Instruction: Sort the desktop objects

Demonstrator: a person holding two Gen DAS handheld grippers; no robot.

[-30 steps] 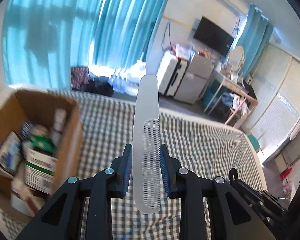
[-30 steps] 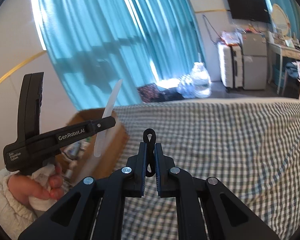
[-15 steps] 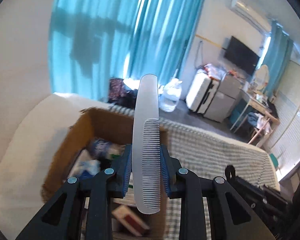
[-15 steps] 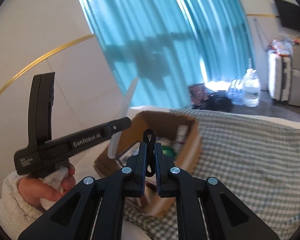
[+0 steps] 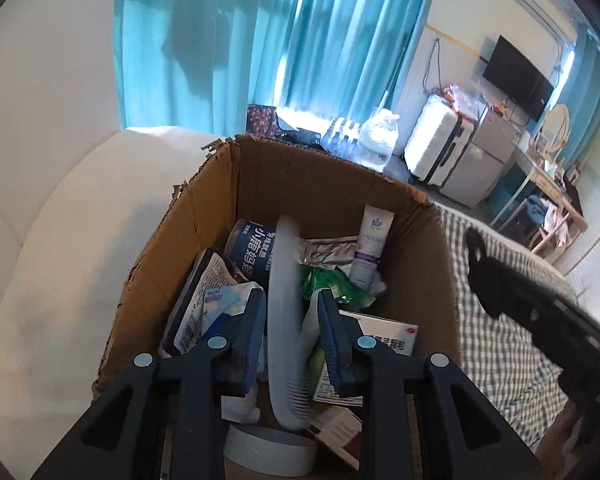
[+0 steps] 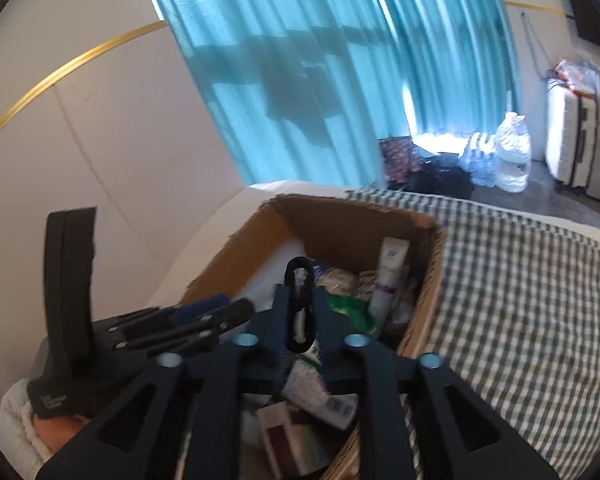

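A brown cardboard box (image 5: 220,208) stands on the bed, full of several items. My left gripper (image 5: 292,320) is over the box with its jaws parted. A pale grey comb (image 5: 282,320) lies loose between them, tilted, its teeth to the right. My right gripper (image 6: 298,312) is shut on a black carabiner clip (image 6: 298,280) and hovers over the near side of the box (image 6: 340,216). The left gripper (image 6: 204,316) shows at the left of the right wrist view, and the right gripper's black body (image 5: 540,320) at the right of the left wrist view.
In the box are a white tube (image 5: 370,244), a blue can (image 5: 252,248), a green packet (image 5: 332,284), paper boxes and a tape roll (image 5: 268,452). The bed has a green checked cover (image 6: 520,300). A white headboard (image 5: 60,240) is left of the box. Teal curtains hang behind.
Both grippers moved left and down over the box. The left jaws opened, and the comb they were gripping upright now sits loose and tilted between them.
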